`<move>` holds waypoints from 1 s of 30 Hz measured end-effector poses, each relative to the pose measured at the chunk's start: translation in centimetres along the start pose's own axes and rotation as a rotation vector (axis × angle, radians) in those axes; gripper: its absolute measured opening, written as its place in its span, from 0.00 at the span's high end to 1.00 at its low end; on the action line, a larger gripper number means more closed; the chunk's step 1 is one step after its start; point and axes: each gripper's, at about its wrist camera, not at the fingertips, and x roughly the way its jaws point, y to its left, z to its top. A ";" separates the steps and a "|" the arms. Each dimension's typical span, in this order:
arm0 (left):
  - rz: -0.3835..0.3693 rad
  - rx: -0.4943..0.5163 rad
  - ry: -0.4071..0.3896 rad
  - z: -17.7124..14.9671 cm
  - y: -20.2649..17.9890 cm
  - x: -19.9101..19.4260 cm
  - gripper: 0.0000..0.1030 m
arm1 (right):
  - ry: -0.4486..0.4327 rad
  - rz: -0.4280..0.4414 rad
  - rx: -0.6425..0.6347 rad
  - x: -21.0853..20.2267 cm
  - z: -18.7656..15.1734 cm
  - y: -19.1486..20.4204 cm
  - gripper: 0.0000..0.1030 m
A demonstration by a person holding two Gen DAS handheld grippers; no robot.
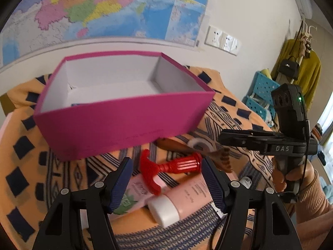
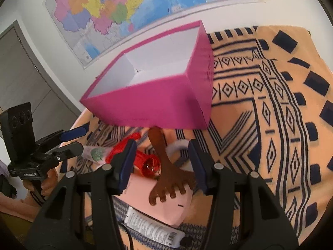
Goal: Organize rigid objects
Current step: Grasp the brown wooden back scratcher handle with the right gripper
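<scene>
Both tools are half spread and grip nothing. In the left wrist view my left tool hangs over the small heap in front of the pink box, with the red plastic handle piece showing between its blue pads but untouched. In the right wrist view my right tool frames the brown wooden scratcher, whose claw end lies on the pink tube; again, the pads stand clear of it on either side.

As for progress, I judge the job barely begun. The box stands open on the patterned cloth over the worktop, and what I can see of its white inside looks bare, though the near wall hides most of the floor and a sliver of something blue shows at the near corner in the left view. Everything I take to be meant for it lies outside, bunched just beside the near wall: the red piece, the scratcher, the pink tube with its white cap, a white roll behind them, a flat pink sachet with a green leaf print, and a white printed tube nearest me. All of that is left to lift and drop in, one piece at a time.
</scene>
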 end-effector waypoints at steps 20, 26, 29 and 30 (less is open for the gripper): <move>-0.038 0.012 0.085 -0.5 -1.3 2.5 0.32 | 0.213 -0.087 -0.224 6.6 -0.5 1.7 0.72; -0.055 0.007 0.085 -0.3 -1.2 2.7 0.32 | 0.195 -0.074 -0.253 6.1 -0.6 2.3 0.85; -0.077 0.008 0.084 -0.3 -1.2 2.6 0.33 | 0.168 -0.044 -0.213 4.9 -0.5 1.7 0.86; -0.091 0.010 0.085 -0.3 -1.4 2.6 0.32 | 0.157 -0.035 -0.194 4.6 -0.4 1.5 0.86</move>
